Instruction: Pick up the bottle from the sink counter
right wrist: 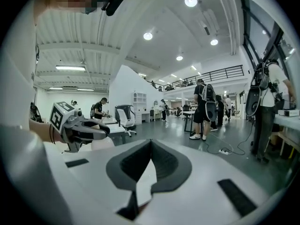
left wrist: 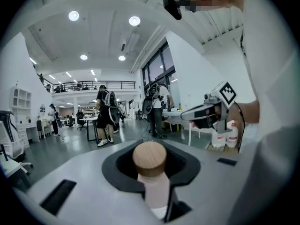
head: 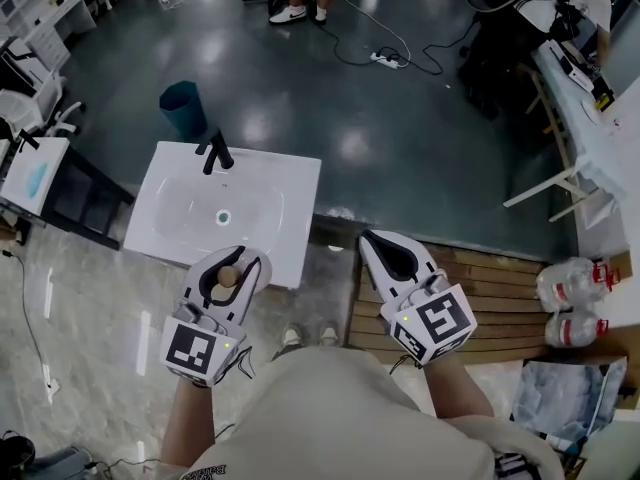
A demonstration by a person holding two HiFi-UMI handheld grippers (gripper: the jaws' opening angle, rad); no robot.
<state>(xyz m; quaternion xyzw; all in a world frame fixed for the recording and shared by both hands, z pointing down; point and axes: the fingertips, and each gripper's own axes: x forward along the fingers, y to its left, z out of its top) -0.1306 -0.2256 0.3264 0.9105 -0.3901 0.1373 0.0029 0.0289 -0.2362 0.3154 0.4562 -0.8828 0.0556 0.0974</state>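
Note:
A pale bottle with a round wooden cap (left wrist: 149,158) stands upright between the jaws of my left gripper (left wrist: 151,145), which is shut on its neck. In the head view the cap (head: 229,277) shows inside the left gripper (head: 238,258), held just off the near edge of the white sink counter (head: 295,183), close to my body. My right gripper (head: 374,240) hangs beside it to the right, shut with nothing in it. Its jaws meet at the tip in the right gripper view (right wrist: 150,143). Each gripper shows in the other's view: the right one (left wrist: 201,113), the left one (right wrist: 79,128).
A black faucet (head: 215,153) stands at the sink's back, with a teal bin (head: 183,108) behind it. A wooden platform (head: 500,298) lies at the right, with packed water bottles (head: 572,283) on it. A power strip with cables (head: 385,60) lies on the floor beyond. People stand further off.

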